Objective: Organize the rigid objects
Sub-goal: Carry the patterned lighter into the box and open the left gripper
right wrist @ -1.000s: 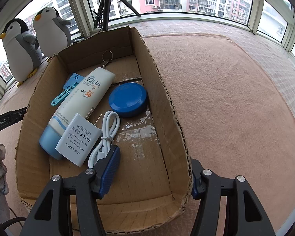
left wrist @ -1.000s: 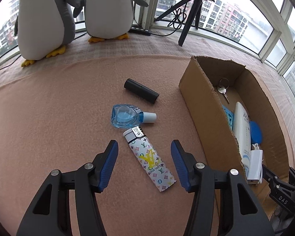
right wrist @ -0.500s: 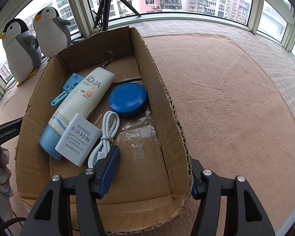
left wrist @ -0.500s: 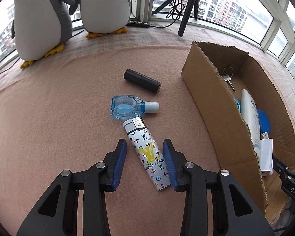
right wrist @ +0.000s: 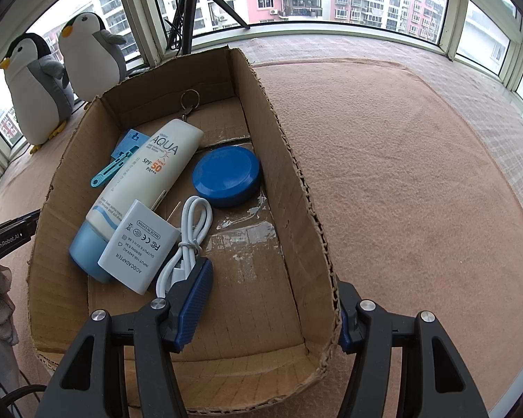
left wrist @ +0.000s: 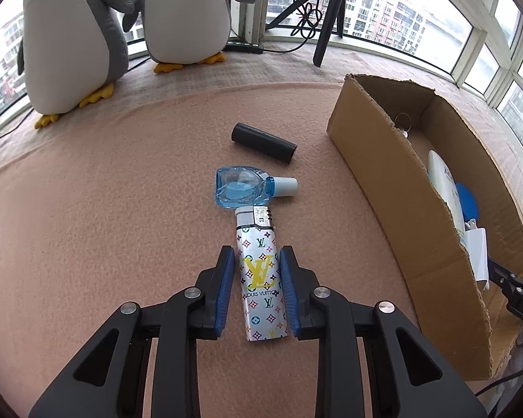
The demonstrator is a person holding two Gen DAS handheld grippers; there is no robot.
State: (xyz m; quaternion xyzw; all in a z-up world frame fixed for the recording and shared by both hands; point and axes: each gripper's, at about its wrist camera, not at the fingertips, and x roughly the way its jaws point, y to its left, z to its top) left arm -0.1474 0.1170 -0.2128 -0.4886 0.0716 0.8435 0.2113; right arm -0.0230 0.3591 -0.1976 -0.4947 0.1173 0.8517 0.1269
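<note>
Left tongs [left wrist: 254, 289] have just been closing around the patterned lighter [left wrist: 260, 275], which lies flat on the pink bench [left wrist: 104, 209] between the blue pads; the right pad looks about touching and a sliver of gap shows on the left, so I'd call it not quite clamped yet. Right tongs [right wrist: 272, 299] sit half open, straddling the near right wall of the cardboard box [right wrist: 296, 181] at about 6 o'clock in that view, gripping nothing that I can see. What could go wrong: the lighter is slick and flat, so a pinch this near its tail could let the head droop or slide out on the lift. Its cap touches the blue eye-drop bottle [left wrist: 242, 191] at 12 o'clock, so any forward shove would knock that into the black tube [left wrist: 263, 137] beyond. Room-wise, the box wall rises at 3 o'clock and needs clearing, while 9 o'clock is wide open and there's bare floor inside the box near the charger [right wrist: 137, 247]
</note>
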